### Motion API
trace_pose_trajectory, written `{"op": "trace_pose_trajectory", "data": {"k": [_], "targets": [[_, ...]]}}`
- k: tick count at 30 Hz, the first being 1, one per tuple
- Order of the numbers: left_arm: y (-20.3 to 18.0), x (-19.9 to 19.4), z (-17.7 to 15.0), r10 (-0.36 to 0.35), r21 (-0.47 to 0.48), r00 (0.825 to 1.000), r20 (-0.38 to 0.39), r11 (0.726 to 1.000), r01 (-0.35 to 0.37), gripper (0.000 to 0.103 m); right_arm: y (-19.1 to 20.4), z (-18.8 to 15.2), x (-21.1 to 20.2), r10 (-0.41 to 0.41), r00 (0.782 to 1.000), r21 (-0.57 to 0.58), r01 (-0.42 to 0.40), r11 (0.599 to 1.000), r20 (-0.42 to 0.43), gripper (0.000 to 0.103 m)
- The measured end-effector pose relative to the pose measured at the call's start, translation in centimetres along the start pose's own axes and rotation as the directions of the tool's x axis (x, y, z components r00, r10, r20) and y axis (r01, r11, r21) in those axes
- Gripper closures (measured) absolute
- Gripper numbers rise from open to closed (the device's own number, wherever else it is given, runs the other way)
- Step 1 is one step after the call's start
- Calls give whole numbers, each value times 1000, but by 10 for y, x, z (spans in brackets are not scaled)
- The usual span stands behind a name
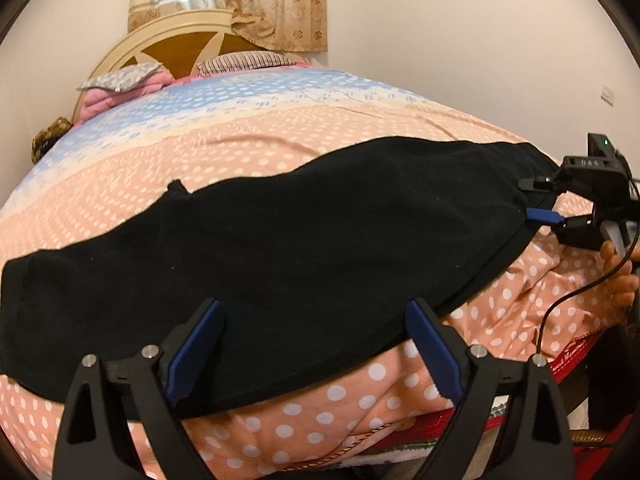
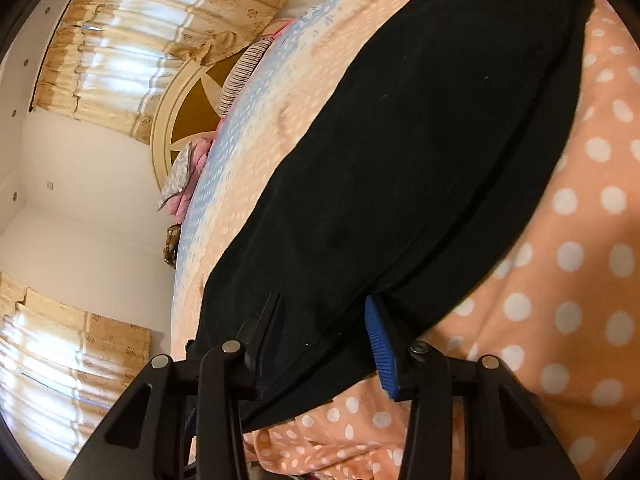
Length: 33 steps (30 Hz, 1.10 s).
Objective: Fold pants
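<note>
The black fabric pants (image 1: pixel 280 248) are laid lengthwise across the bed's peach polka-dot sheet (image 1: pixel 280 128), near its edge. The left tongs (image 1: pixel 316 344) are spread wide at one long edge; the right tongs (image 2: pixel 320 320) straddle one end, parted.

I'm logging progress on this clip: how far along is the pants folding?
Done: the black pants lie as one long strip on the polka-dot bedspread, apparently folded leg over leg. In hand: the left gripper is open over the near edge; the right gripper straddles one end, open. Left: the crosswise folds.
</note>
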<state>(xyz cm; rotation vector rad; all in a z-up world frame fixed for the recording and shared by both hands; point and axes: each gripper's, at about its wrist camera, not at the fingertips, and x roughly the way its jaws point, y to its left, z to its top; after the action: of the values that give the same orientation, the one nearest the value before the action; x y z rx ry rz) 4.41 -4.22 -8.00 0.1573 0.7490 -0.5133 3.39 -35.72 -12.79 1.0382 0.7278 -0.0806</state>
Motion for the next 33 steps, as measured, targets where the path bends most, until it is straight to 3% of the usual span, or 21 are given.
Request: {"op": "trace_pose_trajectory", "data": {"k": [1,2,3,4,10,16,18,21,22,25,26,27,28,32,33], "targets": [[0,0,0,3,1,1000,0,1000,-3,8,-1,0,1,4,1000,1,-4,1000,4,63],[-1,0,0,7,4,1000,2,1000,-7,8,-1,0,3,9,1000,0,-9,1000,7,72],[-1,-1,1,9,7,1000,5,1000,-9,8,-1,-1,2,11,1000,-6,-11,1000,4,94],[0,-2,1,9,6,1000,8,1000,-9,8,1,-1,2,7,1000,-17,-7,1000,0,99],[6,-7,5,-1,-14,1000,29,1000,1,8,7,-5,-25,-3,999,-71,6,997,47,99],[13,-10,12,24,-11,998,54,1000,-23,8,-4,-11,-24,-196,980,-122,197,973,25,103],[15,-9,14,52,-11,997,59,999,-51,8,0,-12,-31,-170,984,-142,176,974,56,103],[18,-8,14,56,-19,997,58,998,-55,8,11,-11,-44,2,998,-142,8,990,69,102],[19,-8,14,59,-20,996,59,998,-58,8,13,-11,-44,25,998,-137,-17,990,57,101],[21,-7,13,60,-26,997,58,998,-59,8,20,-17,-34,38,999,-155,-35,987,18,91],[21,-7,13,58,-28,997,56,998,-56,8,19,-19,-27,33,999,-154,-31,988,10,70],[21,-7,13,57,-27,997,56,998,-56,8,17,-22,-22,32,999,-143,-30,989,10,42],[20,-7,13,59,-24,997,58,998,-58,8,16,-24,-17,27,999,-128,-24,991,20,33],[20,-5,11,66,-28,996,55,998,-64,8,18,-30,-3,35,999,-133,-31,991,33,32],[19,-4,11,60,-30,997,50,998,-59,8,22,-33,0,24,999,-151,-17,988,44,47]]}}
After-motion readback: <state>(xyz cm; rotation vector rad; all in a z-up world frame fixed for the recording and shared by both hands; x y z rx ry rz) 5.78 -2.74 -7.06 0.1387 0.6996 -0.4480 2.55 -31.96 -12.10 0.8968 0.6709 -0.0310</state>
